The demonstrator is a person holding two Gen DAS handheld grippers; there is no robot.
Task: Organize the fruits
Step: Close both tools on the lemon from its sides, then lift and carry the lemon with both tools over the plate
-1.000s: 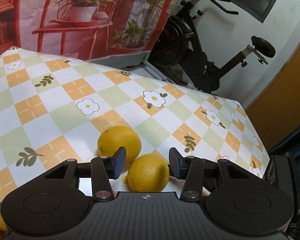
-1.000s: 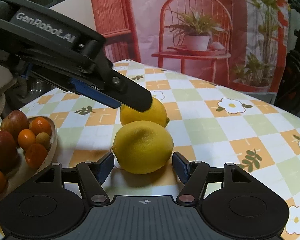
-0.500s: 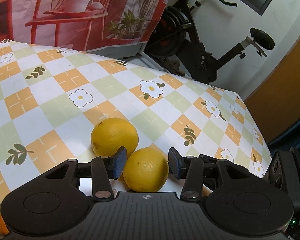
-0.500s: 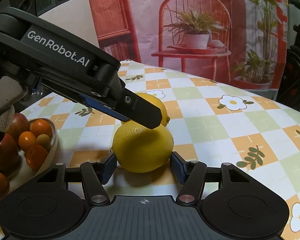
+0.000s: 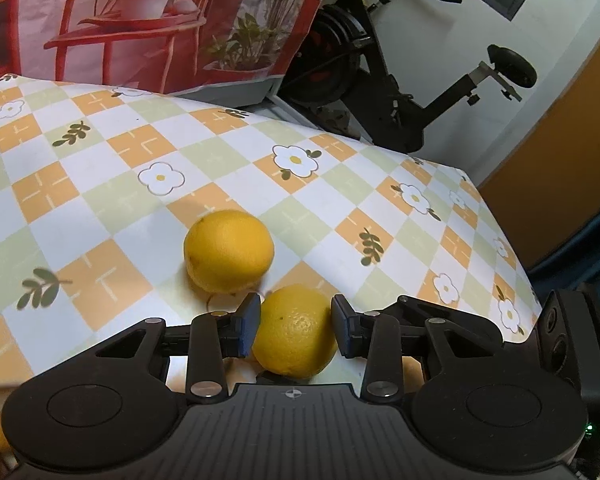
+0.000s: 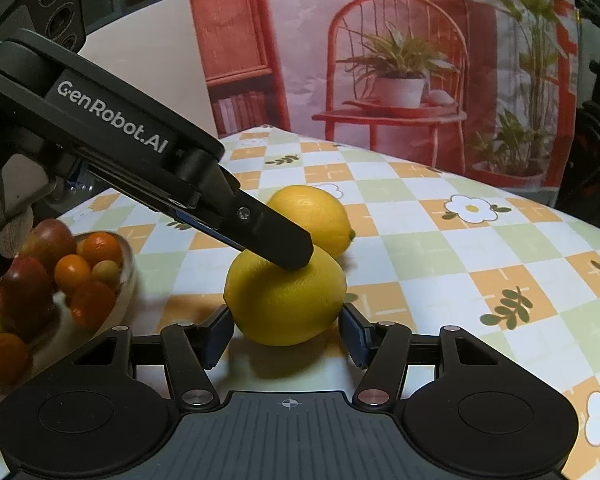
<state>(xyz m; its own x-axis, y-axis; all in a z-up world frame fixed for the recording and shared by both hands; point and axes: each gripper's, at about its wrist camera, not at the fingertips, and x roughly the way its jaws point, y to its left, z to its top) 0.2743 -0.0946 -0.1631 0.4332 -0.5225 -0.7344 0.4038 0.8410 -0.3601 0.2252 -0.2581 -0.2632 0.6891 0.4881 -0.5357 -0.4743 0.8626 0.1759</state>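
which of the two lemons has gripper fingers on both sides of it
The nearer lemon: both the left gripper and right gripper straddle it. The farther lemon lies free on the tablecloth behind.

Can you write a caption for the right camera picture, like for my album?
Two claws close on one lemon; another lemon waits behind, fruit bowl beside.

My left tongs (image 5: 294, 326) have just closed onto the near lemon (image 5: 295, 330); my right tongs (image 6: 286, 332) narrowed around it.
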